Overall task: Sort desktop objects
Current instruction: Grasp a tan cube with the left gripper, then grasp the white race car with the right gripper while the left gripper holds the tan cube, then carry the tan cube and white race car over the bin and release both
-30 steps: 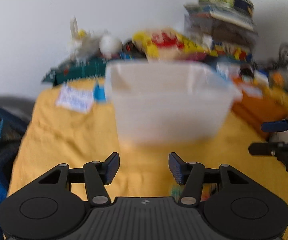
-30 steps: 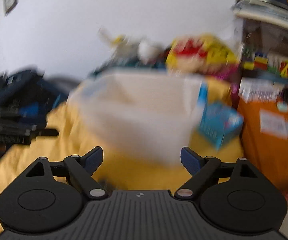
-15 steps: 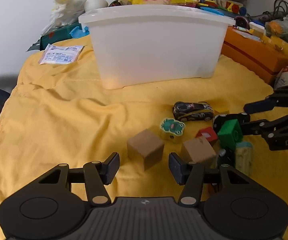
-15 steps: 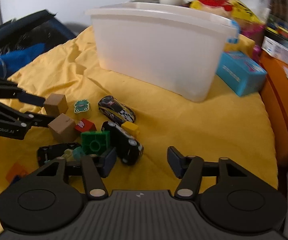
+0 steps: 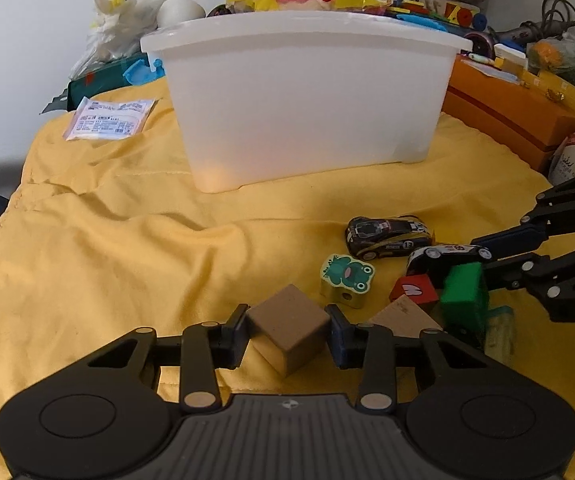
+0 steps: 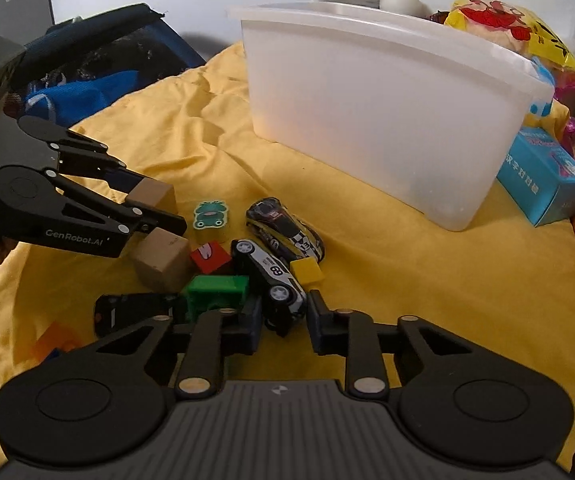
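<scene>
Open yellow cloth (image 5: 127, 248) lies between the toys and the white bin (image 5: 307, 100), which stands behind them against clutter. My left claw (image 5: 287, 330) has just closed on a brown block (image 5: 287, 328), pads touching both sides. My right claw (image 6: 285, 320) has just closed around the white toy car's (image 6: 271, 276) rear end, beside a green brick (image 6: 215, 292).

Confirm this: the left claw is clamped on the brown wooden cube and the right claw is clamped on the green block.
Not quite. The left claw does grip the brown wooden cube, but the right claw, which has just been closing, holds the white-and-black toy car, not the green block beside it. The right wrist view shows this.
</scene>
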{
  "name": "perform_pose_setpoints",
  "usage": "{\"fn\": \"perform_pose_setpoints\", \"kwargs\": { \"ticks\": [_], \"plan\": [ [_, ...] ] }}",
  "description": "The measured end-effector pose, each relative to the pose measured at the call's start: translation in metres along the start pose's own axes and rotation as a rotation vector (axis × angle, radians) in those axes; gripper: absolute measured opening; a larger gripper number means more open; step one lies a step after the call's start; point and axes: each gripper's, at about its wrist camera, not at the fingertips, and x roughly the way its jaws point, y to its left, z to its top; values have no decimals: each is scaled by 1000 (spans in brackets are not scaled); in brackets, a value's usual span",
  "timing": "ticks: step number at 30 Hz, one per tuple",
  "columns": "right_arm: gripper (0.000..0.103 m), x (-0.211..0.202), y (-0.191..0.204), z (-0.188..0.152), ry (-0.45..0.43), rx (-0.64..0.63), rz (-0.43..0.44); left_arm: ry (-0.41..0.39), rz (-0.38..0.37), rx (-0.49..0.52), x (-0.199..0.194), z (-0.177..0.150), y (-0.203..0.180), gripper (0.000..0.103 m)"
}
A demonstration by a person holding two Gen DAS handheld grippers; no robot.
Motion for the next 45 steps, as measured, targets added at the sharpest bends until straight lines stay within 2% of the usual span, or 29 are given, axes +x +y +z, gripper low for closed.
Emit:
{"fn": "perform_pose_setpoints", "kwargs": {
  "ticks": [6, 14, 16, 17, 18, 20, 22, 25, 26, 27, 28, 32, 37, 45],
  "plan": [
    [22, -17, -12, -10, -23, 99, -17, -33, 0, -45, -12, 2, 9, 43],
    [22, -37, -17, -20, -42, 168, -60, -60, 17, -91, -24, 7, 19, 43],
    [27, -31, -16, -24, 20, 172, -49, -51, 21, -92, -23, 4, 20, 43],
    [37, -29, -14, -27, 35, 161, -46, -48, 22, -97, -24, 3, 19, 43],
    [51, -29, -11, -29, 29, 137, -52, -45, 23, -99, -24, 2, 20, 43],
    [54, -29, -7, -29, 5, 95, -82, -43, 26, -100, -26, 0, 20, 43],
    [54, -26, -8, -24, 2, 89, -75, -39, 27, -97, -27, -1, 19, 43],
    [52, -13, -8, -20, 24, 60, -87, -35, 27, -90, -28, -2, 17, 43],
    [48, -9, -9, -18, 29, 62, -79, -37, 25, -88, -29, -2, 16, 43],
    [29, -8, -8, -18, 29, 61, -68, -42, 20, -82, -30, -2, 14, 43],
    [23, -7, -7, -16, 29, 54, -55, -45, 18, -78, -31, -1, 12, 43],
    [23, -15, -4, -15, 10, 66, -38, -78, 3, -106, -41, 9, 8, 43],
    [23, -51, -11, -4, -96, 148, -48, -166, -15, -147, -68, 39, 8, 43],
    [23, -98, -44, 68, -303, 271, -76, -239, -3, -144, -82, 108, 17, 43]
  ]
}}
